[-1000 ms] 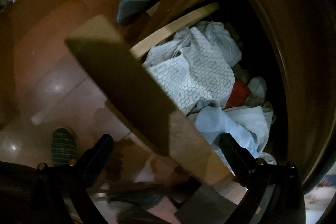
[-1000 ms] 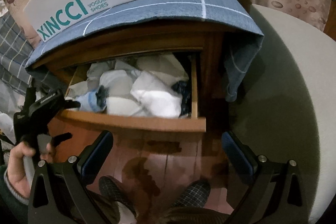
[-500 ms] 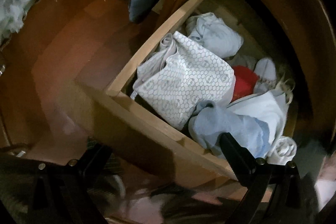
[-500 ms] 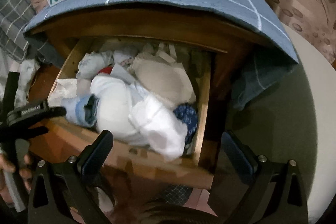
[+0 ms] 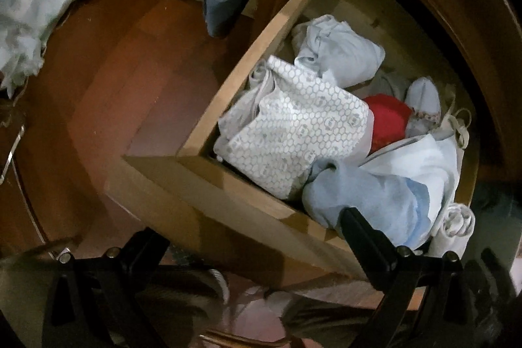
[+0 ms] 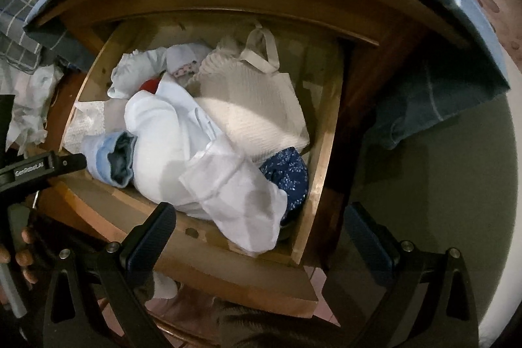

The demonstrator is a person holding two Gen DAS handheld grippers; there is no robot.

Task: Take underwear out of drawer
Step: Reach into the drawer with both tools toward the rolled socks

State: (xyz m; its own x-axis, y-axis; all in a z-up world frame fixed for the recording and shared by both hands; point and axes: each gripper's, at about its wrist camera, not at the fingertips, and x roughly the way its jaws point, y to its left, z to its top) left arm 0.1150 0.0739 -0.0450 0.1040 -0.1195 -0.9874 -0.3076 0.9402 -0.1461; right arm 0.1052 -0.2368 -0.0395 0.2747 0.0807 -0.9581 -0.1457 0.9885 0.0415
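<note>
Pale wood forms the open drawer (image 6: 321, 152), pulled out from a dark brown nightstand and packed with crumpled clothing. No piece has left it yet, and which pieces count as underwear is a judgement: the likeliest candidates are the white hexagon-print folded cloth (image 5: 293, 132) against the drawer's left wall and the light-blue rolled fabric bundle (image 5: 368, 198) at the front rail. A red garment (image 5: 388, 123), a big white crumpled garment (image 6: 169, 145), a cream ribbed tote bag (image 6: 257, 106) and a navy speckled cloth (image 6: 288, 173) fill the rest.

Both tools are spread and hold nothing. The left hand-held gripper (image 5: 251, 230) hangs over the front left corner, one finger (image 5: 365, 237) just at the blue bundle's edge, the other outside the drawer front. The right hand-held gripper (image 6: 261, 227) hovers above the front rail, over a trailing fold of the white garment.

The hexagon-print cloth lies flat, its long axis running diagonally from the front rail toward the back left, parallel to the side wall. The blue bundle lies roughly along the front rail, with its open rolled end facing the drawer's left side in the right wrist view.

To do this well, I would bring both fingers inside the rail first, straddle one piece across its short dimension, pinch a thick fold, and lift straight up so neighbouring items do not drag along.
</note>
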